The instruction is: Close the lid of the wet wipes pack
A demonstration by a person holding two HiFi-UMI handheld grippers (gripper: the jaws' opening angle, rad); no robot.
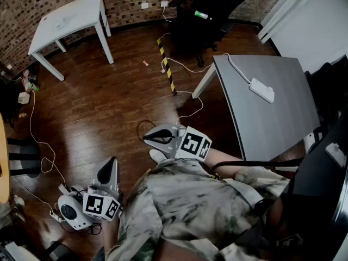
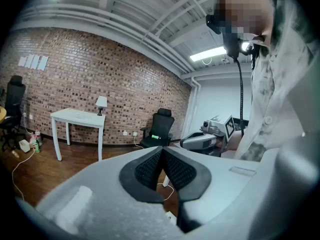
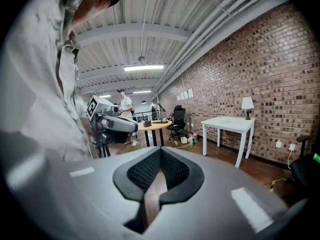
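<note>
Spreading across most of the head view, the dark wooden floor (image 1: 119, 102) carries no sign of the wet wipes pack, and neither gripper view shows it. So which way the pack lies from either tool, where its long axis runs and which way its lid faces cannot be told from here. The grey worktop (image 1: 272, 107) at the right of the frame is the nearest surface, and all it visibly bears is a white power strip (image 1: 261, 90) near its far edge. A white worktop (image 1: 65, 18) stands well apart at the upper left. The person's pale patterned shirt (image 1: 190, 200) fills the lower middle, with both tools held close to it. The right tool (image 1: 145, 137) sits just above the shirt and points toward the left of the frame; it is the nearer one to the grey worktop. The left tool (image 1: 111, 163) hangs at the lower left and points up the frame, over the floor. Each tool's own view shows its black pads meeting at the tips with nothing between them, only room beyond. By my reading, the pack has to be found before any closing move can be lined up.
</note>
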